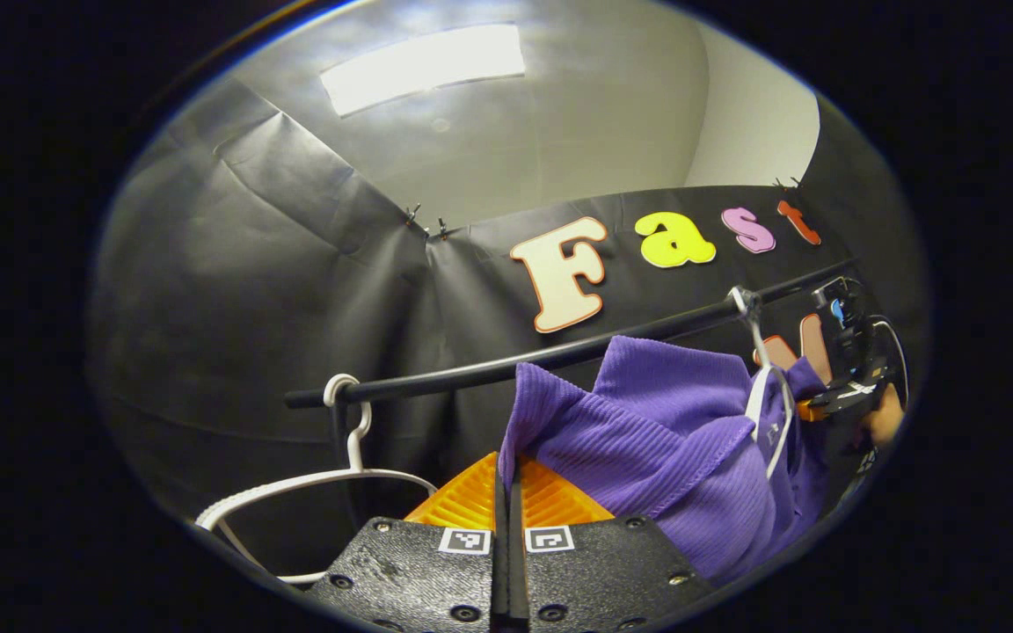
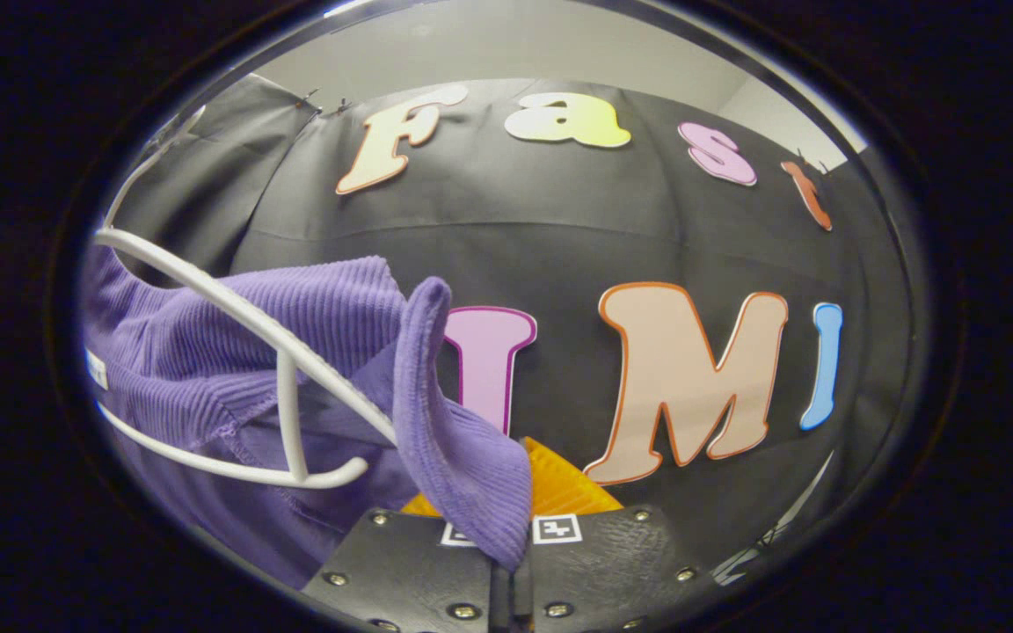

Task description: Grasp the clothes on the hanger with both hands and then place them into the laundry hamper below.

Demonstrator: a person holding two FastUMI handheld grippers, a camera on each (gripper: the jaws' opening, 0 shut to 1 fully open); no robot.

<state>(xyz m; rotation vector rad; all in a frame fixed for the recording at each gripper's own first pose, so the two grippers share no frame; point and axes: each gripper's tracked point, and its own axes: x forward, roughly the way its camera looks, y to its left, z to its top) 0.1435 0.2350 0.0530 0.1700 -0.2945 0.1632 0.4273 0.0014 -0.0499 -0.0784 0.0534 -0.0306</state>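
1. My left tongs (image 1: 506, 492): fingers drawn together at the bottom of the left gripper view, with a fold of the purple garment (image 1: 665, 440) running down into the seam between them. The pinch point itself is hidden, so I take them as clamped on the cloth's edge.
2. My right tongs (image 2: 515, 536): fingers together at the bottom of the right gripper view, a flap of the same purple garment (image 2: 234, 360) draped over them and caught in the seam. The tips lie under the cloth and cannot be made out.
3. Purple garment: ribbed knit, hanging up at the rail (image 1: 559, 352), bunched between my two tongs. Its lower part is cut off by the edge of both views.
4. White hanger carrying the garment (image 2: 278, 343): in the right gripper view its shoulder bar and lower bar lie bare across the cloth; in the left gripper view its hook (image 1: 748, 308) sits on the rail, the body mostly buried in the knit.
5. Second white hanger (image 1: 322, 479): bare, hooked on the rail's left end, well apart from the garment, partly cut off below.
6. Rail: dark bar slanting across the left gripper view.
7. In the left gripper view the right tongs' housing appears far right, beside the garment, too small and edge-cropped to detail, with part of a hand (image 1: 886, 420).
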